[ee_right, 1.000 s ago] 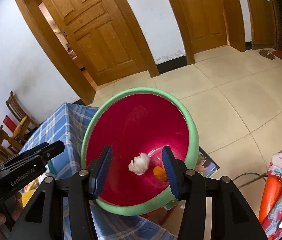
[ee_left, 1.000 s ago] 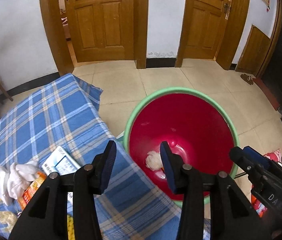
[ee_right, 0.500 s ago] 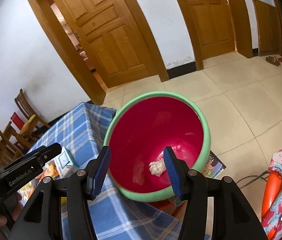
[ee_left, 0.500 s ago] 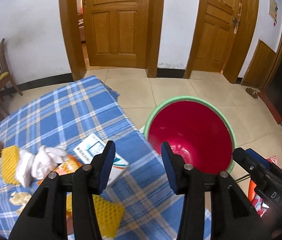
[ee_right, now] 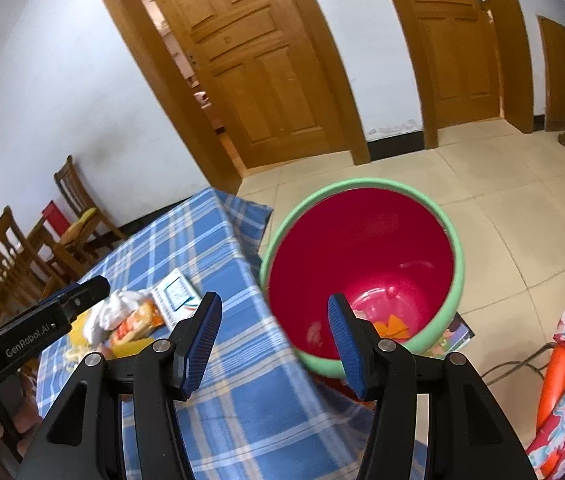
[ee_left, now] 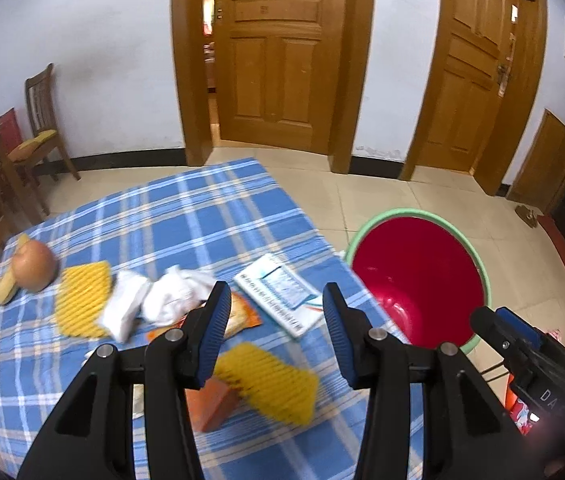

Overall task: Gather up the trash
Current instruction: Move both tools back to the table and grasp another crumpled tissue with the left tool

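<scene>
A red bin with a green rim (ee_left: 418,280) stands on the floor at the table's right edge; it also shows in the right wrist view (ee_right: 362,264), with an orange scrap (ee_right: 390,326) at its bottom. On the blue checked tablecloth (ee_left: 170,216) lie white crumpled tissues (ee_left: 154,300), an orange snack wrapper (ee_left: 238,316), a white booklet (ee_left: 278,292), two yellow foam nets (ee_left: 82,300) and a brown-orange block (ee_left: 214,404). My left gripper (ee_left: 274,332) is open and empty above the trash. My right gripper (ee_right: 274,340) is open and empty over the table edge beside the bin.
An apple (ee_left: 34,266) and a banana (ee_left: 4,288) lie at the table's far left. Wooden chairs (ee_left: 38,136) stand by the left wall. Wooden doors (ee_left: 278,56) are behind. A patterned red item (ee_right: 562,380) lies on the floor at right.
My left gripper has swung left from over the bin to over the table's trash. My right gripper has drawn back from the bin towards the table edge. Both stay open.
</scene>
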`<state>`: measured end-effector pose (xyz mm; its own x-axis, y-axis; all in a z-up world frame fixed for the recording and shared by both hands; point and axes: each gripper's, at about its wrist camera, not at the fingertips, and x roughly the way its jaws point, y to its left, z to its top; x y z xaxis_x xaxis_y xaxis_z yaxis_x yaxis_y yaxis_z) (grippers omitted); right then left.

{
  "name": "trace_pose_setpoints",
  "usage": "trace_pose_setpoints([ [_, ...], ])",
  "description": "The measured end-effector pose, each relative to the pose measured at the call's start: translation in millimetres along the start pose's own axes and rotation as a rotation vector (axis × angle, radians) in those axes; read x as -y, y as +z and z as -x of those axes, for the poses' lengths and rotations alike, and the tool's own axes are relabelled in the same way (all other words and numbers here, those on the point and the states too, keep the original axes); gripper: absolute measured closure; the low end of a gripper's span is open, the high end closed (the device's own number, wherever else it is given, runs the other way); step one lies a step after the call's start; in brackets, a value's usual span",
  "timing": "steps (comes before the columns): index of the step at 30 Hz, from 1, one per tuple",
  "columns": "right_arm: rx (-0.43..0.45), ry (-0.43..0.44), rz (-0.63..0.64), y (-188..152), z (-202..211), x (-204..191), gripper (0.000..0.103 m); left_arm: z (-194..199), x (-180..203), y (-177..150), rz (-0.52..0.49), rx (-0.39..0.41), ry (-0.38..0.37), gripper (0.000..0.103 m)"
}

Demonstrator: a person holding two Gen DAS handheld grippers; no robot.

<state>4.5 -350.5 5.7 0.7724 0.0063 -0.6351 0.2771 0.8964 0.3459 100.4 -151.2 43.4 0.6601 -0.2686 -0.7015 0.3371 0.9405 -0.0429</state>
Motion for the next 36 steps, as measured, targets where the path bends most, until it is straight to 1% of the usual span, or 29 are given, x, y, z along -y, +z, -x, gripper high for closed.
trace_pose_setpoints([
  [7, -0.029, 0.035, 0.038, -10.7, -1.8, -24.9, 0.046, 16.7, -36.6, -14.5, 0.056, 0.003, 0.056, 0.055],
  [18, -0.057, 0.051, 0.088, -25.2, -4.7, -50.6, 0.045, 19.2, -94.2, -46.5, 0.149, -0.044, 0.133, 0.055],
  [19, -0.061, 0.052, 0.091, -25.8, -6.4, -51.5, 0.045, 16.9, -99.4, -50.1, 0.157, -0.055, 0.142, 0.055],
  [21, -0.07, 0.056, 0.097, -28.4, -8.8, -55.3, 0.04, 12.6, -105.7, -54.7, 0.172, -0.073, 0.149, 0.055],
  [25, -0.082, 0.057, 0.105, -31.3, -13.7, -59.9, 0.039, 3.1, -117.0, -66.0, 0.203, -0.11, 0.158, 0.052],
  [30, -0.103, 0.052, 0.118, -35.4, -20.6, -65.1, 0.039, -9.4, -124.4, -73.4, 0.232, -0.143, 0.147, 0.052],
  [33, -0.12, 0.053, 0.128, -38.9, -25.9, -69.3, 0.039, -15.3, -126.0, -75.7, 0.24, -0.156, 0.143, 0.052],
  [36, -0.139, 0.057, 0.142, -43.0, -31.9, -75.6, 0.039, -20.4, -127.4, -76.7, 0.246, -0.154, 0.129, 0.049],
])
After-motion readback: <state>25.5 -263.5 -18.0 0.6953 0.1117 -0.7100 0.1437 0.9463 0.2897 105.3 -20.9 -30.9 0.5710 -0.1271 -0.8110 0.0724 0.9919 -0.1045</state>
